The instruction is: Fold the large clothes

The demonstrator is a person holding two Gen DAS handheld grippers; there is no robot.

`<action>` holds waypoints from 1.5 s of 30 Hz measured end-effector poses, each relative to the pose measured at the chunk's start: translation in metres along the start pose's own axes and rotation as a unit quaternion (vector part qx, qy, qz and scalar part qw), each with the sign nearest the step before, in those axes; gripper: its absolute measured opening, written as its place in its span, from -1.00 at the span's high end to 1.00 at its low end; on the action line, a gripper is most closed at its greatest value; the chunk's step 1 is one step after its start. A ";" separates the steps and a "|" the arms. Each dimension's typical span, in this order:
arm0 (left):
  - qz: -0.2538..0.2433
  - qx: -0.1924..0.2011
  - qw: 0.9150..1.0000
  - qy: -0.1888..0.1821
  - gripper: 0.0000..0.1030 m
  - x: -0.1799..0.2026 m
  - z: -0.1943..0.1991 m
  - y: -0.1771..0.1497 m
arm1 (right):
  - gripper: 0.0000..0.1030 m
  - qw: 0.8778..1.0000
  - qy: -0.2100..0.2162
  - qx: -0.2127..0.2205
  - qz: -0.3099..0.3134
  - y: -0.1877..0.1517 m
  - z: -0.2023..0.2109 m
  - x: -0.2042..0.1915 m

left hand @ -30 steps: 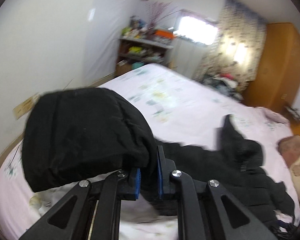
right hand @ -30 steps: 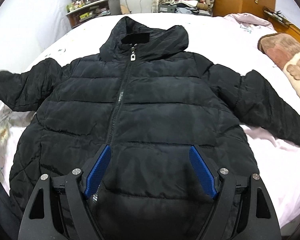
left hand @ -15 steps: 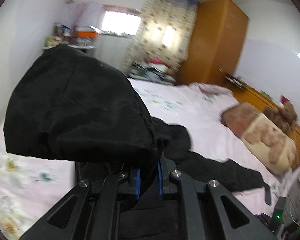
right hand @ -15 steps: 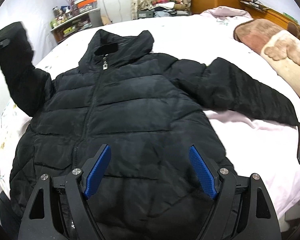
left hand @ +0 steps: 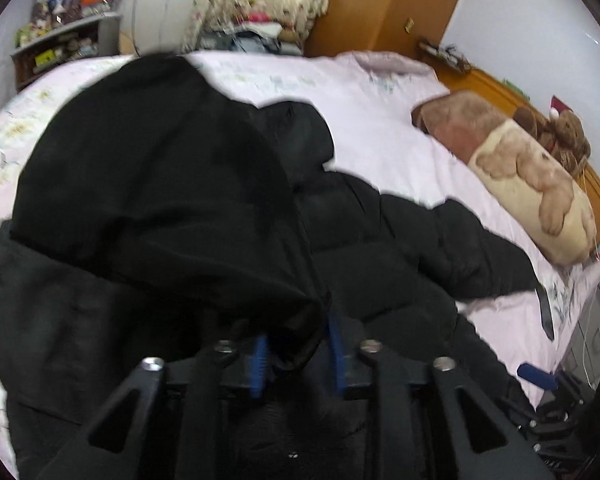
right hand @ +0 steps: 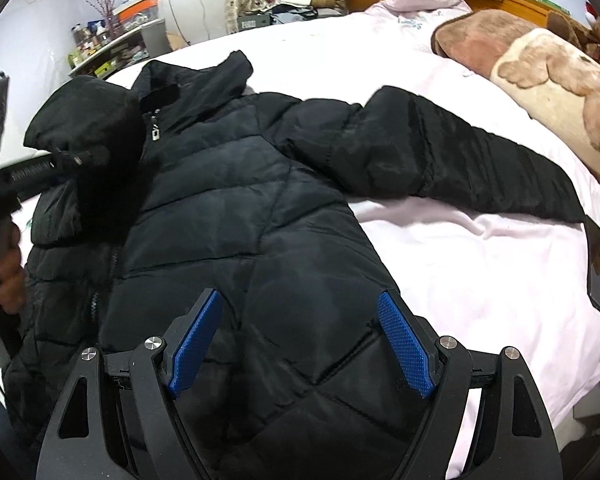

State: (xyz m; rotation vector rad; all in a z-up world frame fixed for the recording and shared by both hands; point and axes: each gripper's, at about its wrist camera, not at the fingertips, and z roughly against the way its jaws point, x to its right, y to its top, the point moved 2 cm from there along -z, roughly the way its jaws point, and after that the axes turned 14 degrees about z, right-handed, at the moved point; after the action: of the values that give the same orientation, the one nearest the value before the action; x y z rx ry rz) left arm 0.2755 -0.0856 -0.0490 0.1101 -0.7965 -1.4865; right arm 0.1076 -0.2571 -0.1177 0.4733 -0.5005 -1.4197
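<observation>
Lying face up on the pink bedsheet, the black puffer jacket spreads ahead of both grippers. The left gripper has just been opening its jaws; the cuff of the folded-over sleeve hangs between the blue pads, and the blur hides whether they touch it. The right gripper hovers over the hem with jaws spread wide, nothing between them. Beyond its right jaw, the other sleeve stretches outward
</observation>
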 end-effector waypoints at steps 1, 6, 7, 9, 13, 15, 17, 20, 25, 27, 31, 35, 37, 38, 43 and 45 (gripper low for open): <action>0.001 -0.009 1.000 -0.005 -0.16 0.001 -0.003 -0.002 | -0.56 1.000 0.000 -0.001 -0.001 0.000 -0.001 0.001; -0.017 -0.020 0.998 -0.055 -0.53 0.017 0.012 -0.007 | -0.56 1.000 -0.001 0.006 0.000 0.006 -0.003 0.002; -0.024 -0.019 0.997 -0.067 -0.53 0.021 0.021 -0.007 | -0.56 1.000 -0.001 0.008 -0.001 0.009 -0.003 0.001; -0.028 -0.007 0.996 -0.081 -0.53 0.024 0.036 -0.007 | -0.56 1.000 0.000 0.016 -0.002 0.015 -0.002 0.001; -0.016 0.037 0.996 -0.078 -0.53 0.000 0.072 0.002 | -0.56 0.999 0.001 0.042 0.003 0.030 0.003 -0.005; -0.018 0.069 0.997 -0.033 -0.53 -0.025 0.084 0.010 | -0.56 0.999 0.005 0.051 0.011 0.042 0.001 -0.010; -0.008 0.084 0.996 0.027 -0.52 -0.060 0.085 0.020 | -0.55 0.998 0.015 0.055 0.019 0.053 -0.006 -0.017; 0.042 0.080 0.992 0.092 -0.28 -0.118 0.076 0.028 | -0.21 0.997 0.034 0.051 0.045 0.076 -0.032 -0.033; 0.118 0.060 0.982 0.134 -0.07 -0.183 0.059 0.014 | 0.38 0.997 0.037 0.002 0.069 0.096 -0.092 -0.046; 0.124 0.062 0.982 0.130 -0.08 -0.191 0.055 0.007 | 0.38 0.997 0.029 -0.011 0.067 0.099 -0.111 -0.042; 0.117 0.060 0.982 0.137 -0.09 -0.192 0.044 0.003 | 0.38 0.998 0.025 -0.021 0.061 0.102 -0.130 -0.036; 0.115 0.055 0.982 0.137 -0.07 -0.184 0.055 0.008 | 0.38 0.998 0.023 -0.030 0.058 0.102 -0.124 -0.034; 0.108 0.067 0.985 0.118 -0.07 -0.178 0.067 0.016 | 0.38 0.998 0.029 -0.012 0.050 0.106 -0.108 -0.031; 0.099 0.077 0.985 0.117 -0.07 -0.175 0.072 0.022 | 0.38 0.998 0.031 -0.001 0.050 0.111 -0.102 -0.030; 0.080 0.091 0.982 0.148 -0.07 -0.183 0.060 0.055 | 0.38 0.998 0.041 0.033 0.043 0.137 -0.098 -0.025; 0.086 0.072 0.981 0.161 -0.09 -0.197 0.039 0.058 | 0.38 0.998 0.041 0.018 0.042 0.143 -0.115 -0.025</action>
State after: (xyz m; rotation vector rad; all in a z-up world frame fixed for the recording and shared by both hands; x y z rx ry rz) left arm 0.3264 0.1166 -0.0688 0.3728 -0.6316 -1.2079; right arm 0.2887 -0.2176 -0.1278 0.5322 -0.4749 -1.3063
